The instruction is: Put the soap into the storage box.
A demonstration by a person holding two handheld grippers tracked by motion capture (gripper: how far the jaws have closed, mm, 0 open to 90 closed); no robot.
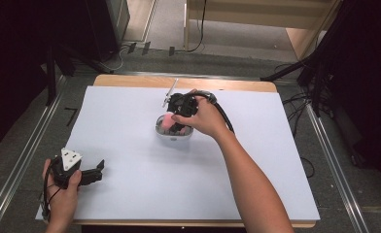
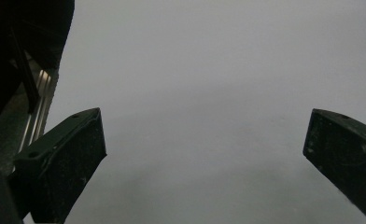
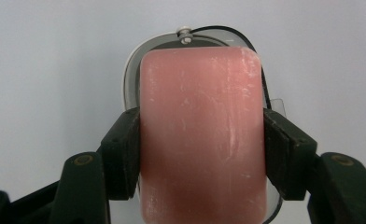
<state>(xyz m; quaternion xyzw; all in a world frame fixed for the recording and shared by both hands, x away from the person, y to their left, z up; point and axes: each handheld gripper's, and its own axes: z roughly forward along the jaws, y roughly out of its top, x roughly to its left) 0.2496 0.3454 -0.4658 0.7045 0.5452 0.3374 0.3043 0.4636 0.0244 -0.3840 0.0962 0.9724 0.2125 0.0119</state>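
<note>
well, the right gripper has its two jaws pressed flat on either side of a pink bar of soap, squarely gripped at the middle. the soap sits over a small oval soap dish near the centre of the white sheet on the table, a little toward the far side; from where i stand i can't tell whether the bar rests in the dish or hangs just above it. if it is going in, i'd say keep the bar level and centred over the dish rim, lower gently, and only then ease the jaws apart, since soap is slick. the left gripper rests at the near left corner, jaws spread wide, holding nothing.
</note>
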